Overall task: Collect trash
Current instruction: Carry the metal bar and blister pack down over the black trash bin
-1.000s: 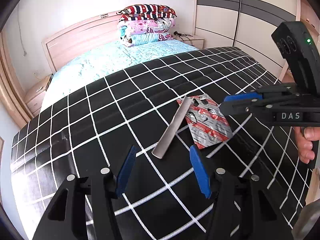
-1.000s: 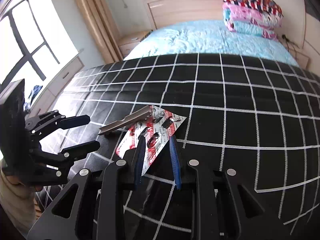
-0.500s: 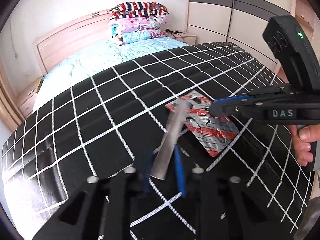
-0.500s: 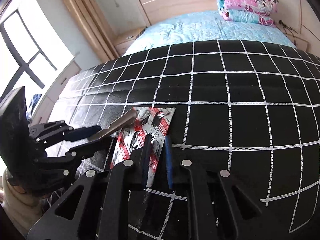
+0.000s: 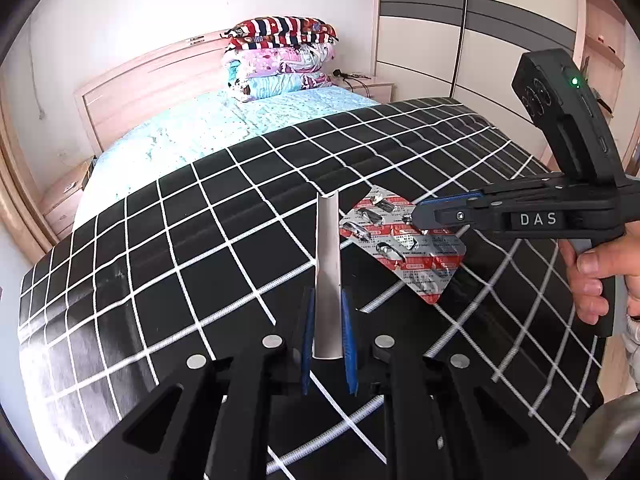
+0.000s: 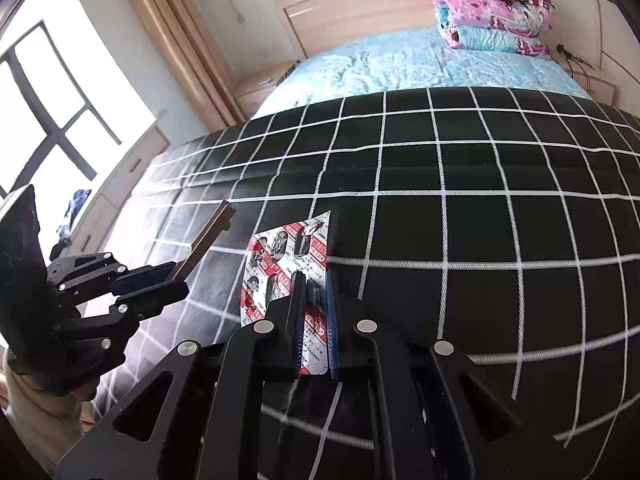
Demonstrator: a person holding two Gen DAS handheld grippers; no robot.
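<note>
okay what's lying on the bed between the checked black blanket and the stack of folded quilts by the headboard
Only light blue bedding lies between the black checked blanket and the folded quilts; nothing rests on it, clearest in the right wrist view.

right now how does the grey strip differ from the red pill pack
The grey strip is long, narrow and plain; the pill pack is wide, flat and printed red and silver. The strip is clamped in the left gripper; the pack is clamped in the right gripper. The strip points straight ahead; the pack hangs slanted. Both are held by one end above the black checked cover.
</note>
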